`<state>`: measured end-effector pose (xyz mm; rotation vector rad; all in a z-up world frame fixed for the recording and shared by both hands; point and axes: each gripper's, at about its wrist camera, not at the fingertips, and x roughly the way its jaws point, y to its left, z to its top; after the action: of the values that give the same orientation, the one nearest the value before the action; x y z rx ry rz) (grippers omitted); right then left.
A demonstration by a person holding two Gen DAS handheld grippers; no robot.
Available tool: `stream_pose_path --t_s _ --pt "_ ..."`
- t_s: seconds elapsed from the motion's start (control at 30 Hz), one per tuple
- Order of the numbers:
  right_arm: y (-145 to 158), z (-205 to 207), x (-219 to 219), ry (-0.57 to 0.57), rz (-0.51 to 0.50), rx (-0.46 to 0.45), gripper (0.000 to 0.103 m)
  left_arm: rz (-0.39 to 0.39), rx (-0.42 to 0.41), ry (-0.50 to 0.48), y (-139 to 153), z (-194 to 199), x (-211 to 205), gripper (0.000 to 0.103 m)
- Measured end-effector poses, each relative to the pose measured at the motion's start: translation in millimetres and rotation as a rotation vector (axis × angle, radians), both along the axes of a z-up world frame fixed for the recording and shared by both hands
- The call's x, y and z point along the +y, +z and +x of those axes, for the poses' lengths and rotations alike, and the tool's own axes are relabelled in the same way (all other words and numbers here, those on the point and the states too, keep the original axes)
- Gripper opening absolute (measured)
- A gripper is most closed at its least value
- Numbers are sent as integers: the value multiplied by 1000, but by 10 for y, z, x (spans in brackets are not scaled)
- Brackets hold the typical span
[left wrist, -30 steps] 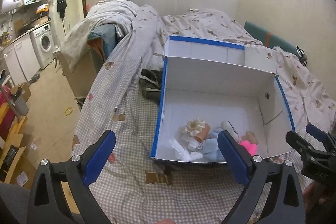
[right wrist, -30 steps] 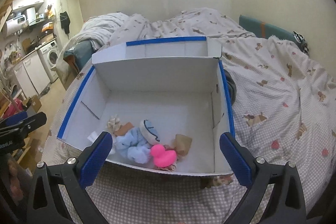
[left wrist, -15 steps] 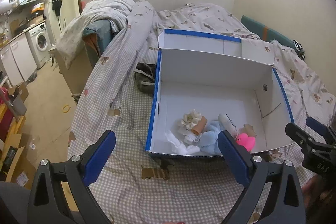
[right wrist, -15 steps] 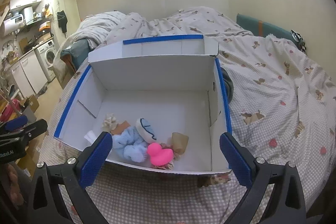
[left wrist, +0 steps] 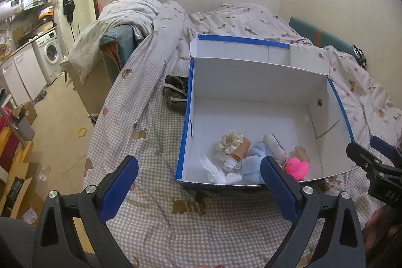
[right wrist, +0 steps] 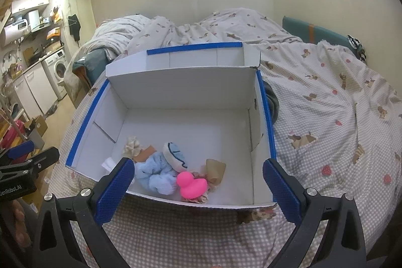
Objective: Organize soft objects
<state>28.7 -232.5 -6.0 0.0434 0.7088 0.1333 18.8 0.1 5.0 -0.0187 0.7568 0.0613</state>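
Observation:
A white cardboard box with blue taped edges (left wrist: 251, 82) (right wrist: 181, 89) stands open on the bed. Near its front wall lie several soft things: a pink duck (left wrist: 296, 167) (right wrist: 191, 184), a light blue fluffy piece (left wrist: 255, 162) (right wrist: 155, 176), a cream scrunchie (left wrist: 230, 141) (right wrist: 132, 145), a white pouch with blue lines (right wrist: 174, 155) and white cloth (left wrist: 218, 171). My left gripper (left wrist: 198, 185) is open and empty, above the bed in front of the box. My right gripper (right wrist: 198, 187) is open and empty, at the box's front wall.
The bed has a checked sheet (left wrist: 150, 142) and a crumpled duvet (right wrist: 314, 82). A dark garment (left wrist: 176, 94) lies left of the box. Floor, boxes and a washing machine (left wrist: 50, 54) are to the left. A teal cushion (right wrist: 316, 32) leans at the wall.
Both grippers have drawn back and risen a little from the box, so the box looks smaller and further. Both stay open and empty. The things in the box have not moved.

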Motion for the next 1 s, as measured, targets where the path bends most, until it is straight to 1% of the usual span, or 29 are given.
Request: stream_pose_path --t_s 0.53,1.0 --pt "-6 -6 -6 -12 19 4 103 8 8 -6 -43 4 1 97" --pt "2 -4 -7 -14 17 -1 103 1 11 -13 -55 -5 -1 97"
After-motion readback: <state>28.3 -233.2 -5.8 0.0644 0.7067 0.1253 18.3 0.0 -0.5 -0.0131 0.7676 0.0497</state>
